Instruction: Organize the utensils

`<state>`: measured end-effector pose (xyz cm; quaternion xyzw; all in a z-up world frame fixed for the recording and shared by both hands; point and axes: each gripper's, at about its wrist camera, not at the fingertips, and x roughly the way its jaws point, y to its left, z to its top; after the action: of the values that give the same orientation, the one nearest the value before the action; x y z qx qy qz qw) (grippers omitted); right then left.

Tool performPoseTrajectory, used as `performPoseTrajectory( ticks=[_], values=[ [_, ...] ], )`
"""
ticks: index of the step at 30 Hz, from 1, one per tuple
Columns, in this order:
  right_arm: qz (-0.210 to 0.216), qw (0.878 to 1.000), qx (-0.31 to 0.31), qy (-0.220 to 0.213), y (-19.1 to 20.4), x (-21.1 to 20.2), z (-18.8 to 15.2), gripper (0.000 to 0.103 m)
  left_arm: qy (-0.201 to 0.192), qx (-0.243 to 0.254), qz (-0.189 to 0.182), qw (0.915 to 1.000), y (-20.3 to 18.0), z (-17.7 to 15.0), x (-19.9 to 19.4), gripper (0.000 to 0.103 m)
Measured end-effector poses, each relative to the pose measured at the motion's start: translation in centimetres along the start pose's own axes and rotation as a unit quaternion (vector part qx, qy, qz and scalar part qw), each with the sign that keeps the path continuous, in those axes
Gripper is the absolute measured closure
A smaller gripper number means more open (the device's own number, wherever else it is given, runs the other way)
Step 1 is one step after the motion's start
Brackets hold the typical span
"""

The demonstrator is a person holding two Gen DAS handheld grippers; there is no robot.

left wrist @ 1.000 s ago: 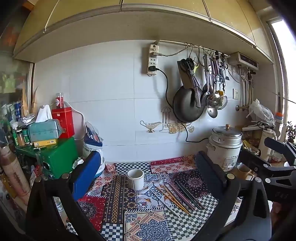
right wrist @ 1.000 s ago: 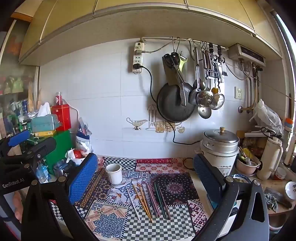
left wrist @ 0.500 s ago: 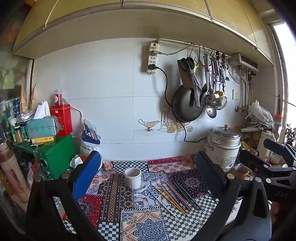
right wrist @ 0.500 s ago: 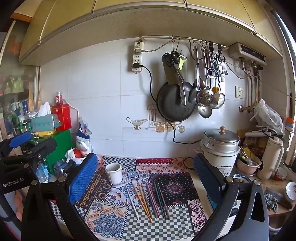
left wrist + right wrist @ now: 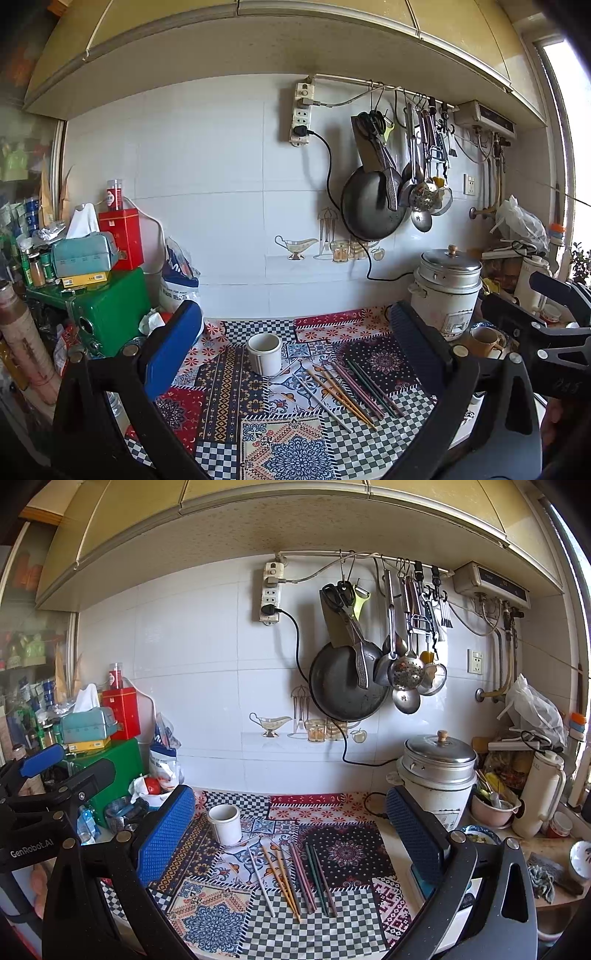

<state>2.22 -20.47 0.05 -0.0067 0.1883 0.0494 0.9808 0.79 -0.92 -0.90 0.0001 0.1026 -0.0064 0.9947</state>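
Observation:
Several chopsticks [image 5: 343,391] in silver, orange, pink and dark green lie side by side on the patterned cloth [image 5: 229,391]. A white ceramic cup [image 5: 264,352] stands upright just left of them, empty. My left gripper [image 5: 295,350] is open and empty, held well above and in front of the cup. My right gripper [image 5: 291,834] is open and empty, above the chopsticks [image 5: 295,875], with the cup [image 5: 224,823] to their left. Each gripper shows at the edge of the other's view.
A rice cooker [image 5: 437,775] stands at the right, with a thermos [image 5: 541,794] and bowls beyond it. A green box [image 5: 110,306] with tins and a tissue box stands at the left. A pan [image 5: 347,686] and ladles hang on the wall.
The left gripper has drifted slightly back and up, so the counter looks a little farther. The right gripper has barely moved. Both stay open.

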Motion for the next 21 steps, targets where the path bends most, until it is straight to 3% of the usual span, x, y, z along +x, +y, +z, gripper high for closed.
performPoseTrajectory(
  ticks=[21],
  values=[
    [0.002,1.0,-0.002,-0.001,0.12,-0.27,0.12,0.0,-0.001,-0.001,-0.001,1.0,0.1,0.14,-0.16,0.0]
  ],
)
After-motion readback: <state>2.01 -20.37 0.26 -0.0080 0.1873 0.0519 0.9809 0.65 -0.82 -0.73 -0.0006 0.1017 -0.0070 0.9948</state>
